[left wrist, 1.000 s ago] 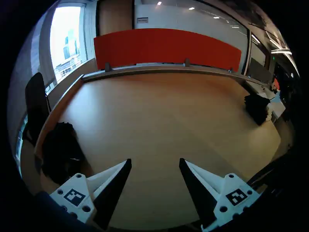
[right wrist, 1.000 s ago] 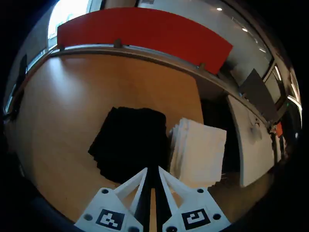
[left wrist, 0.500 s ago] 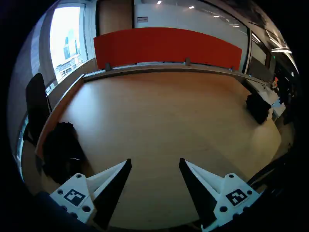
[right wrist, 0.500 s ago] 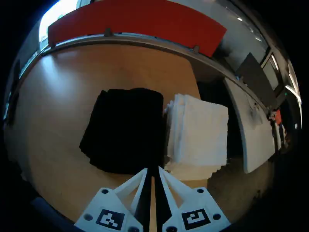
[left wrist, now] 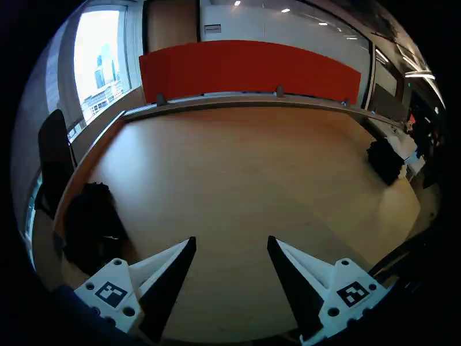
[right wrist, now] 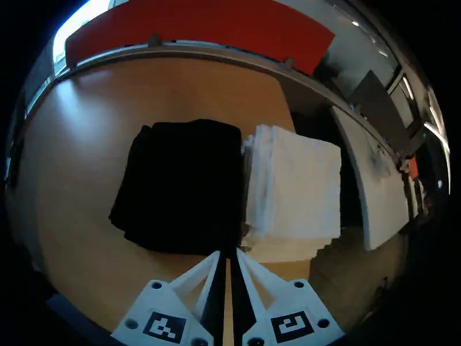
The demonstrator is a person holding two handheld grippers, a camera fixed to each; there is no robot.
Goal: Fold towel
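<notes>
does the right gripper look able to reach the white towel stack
Probably yes: the white towel stack lies just ahead of the right gripper with nothing between them, though its jaws are shut and must open first.

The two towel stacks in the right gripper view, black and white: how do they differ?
The black stack hides its layers; the white stack shows layered edges clearly. The black stack lies left in this view, the white stack right, nearer the edge of the table. Both are folded piles, side by side.

Dark shapeless heap [left wrist: 92, 222] at the light wooden table's [left wrist: 242, 173] left edge was too dim to identify; the small black pile [left wrist: 385, 161] far right showed no detail.
</notes>
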